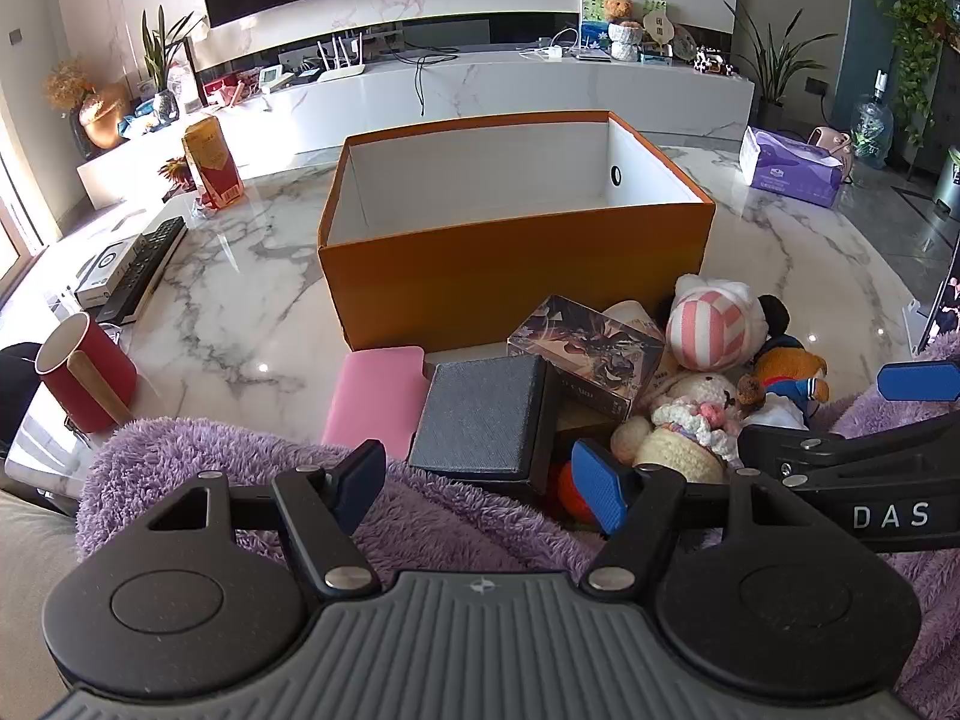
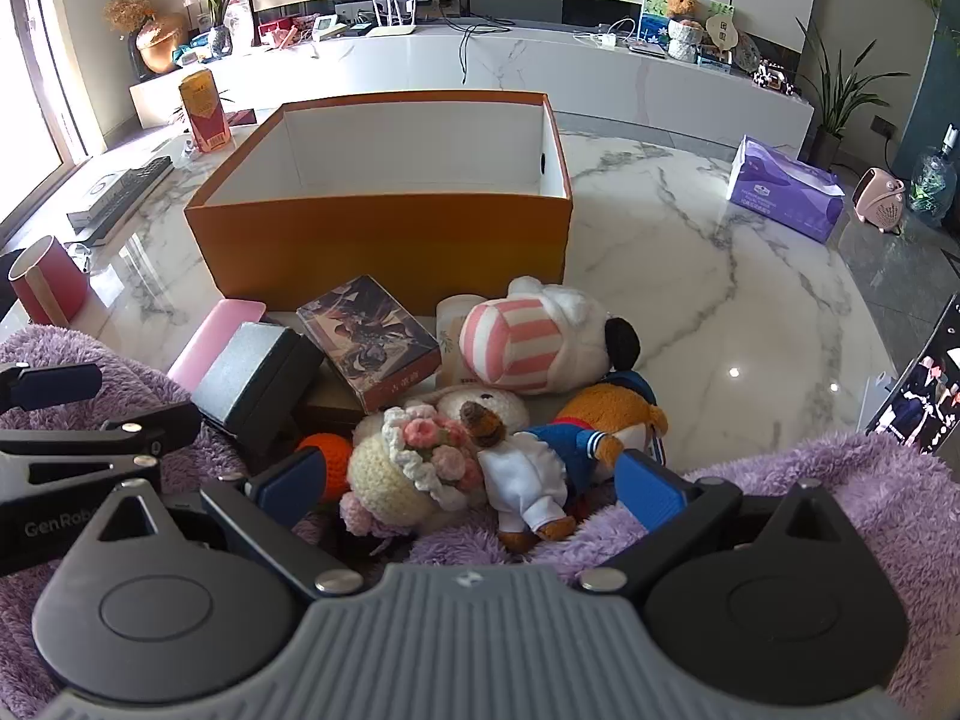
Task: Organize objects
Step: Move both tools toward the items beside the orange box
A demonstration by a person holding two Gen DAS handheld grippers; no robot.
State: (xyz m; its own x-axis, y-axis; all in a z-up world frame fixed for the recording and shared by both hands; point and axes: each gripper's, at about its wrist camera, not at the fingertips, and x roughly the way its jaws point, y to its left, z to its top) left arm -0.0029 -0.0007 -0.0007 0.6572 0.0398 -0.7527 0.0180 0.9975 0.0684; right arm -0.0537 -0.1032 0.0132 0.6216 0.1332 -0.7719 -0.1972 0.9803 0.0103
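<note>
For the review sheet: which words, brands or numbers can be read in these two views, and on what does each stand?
"DAS": on the right hand-held gripper, seen from the left wrist.
"GenRobo", cut off: on the left hand-held gripper, seen from the right wrist.
Illustrated box, tissue pack, yellow-red carton: print too small or blurred to read.

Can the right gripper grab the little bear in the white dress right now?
Probably yes. The right gripper is wide open, and the bear in the white dress lies between its blue pads with nothing on top, though the crochet doll crowds one side.
</note>
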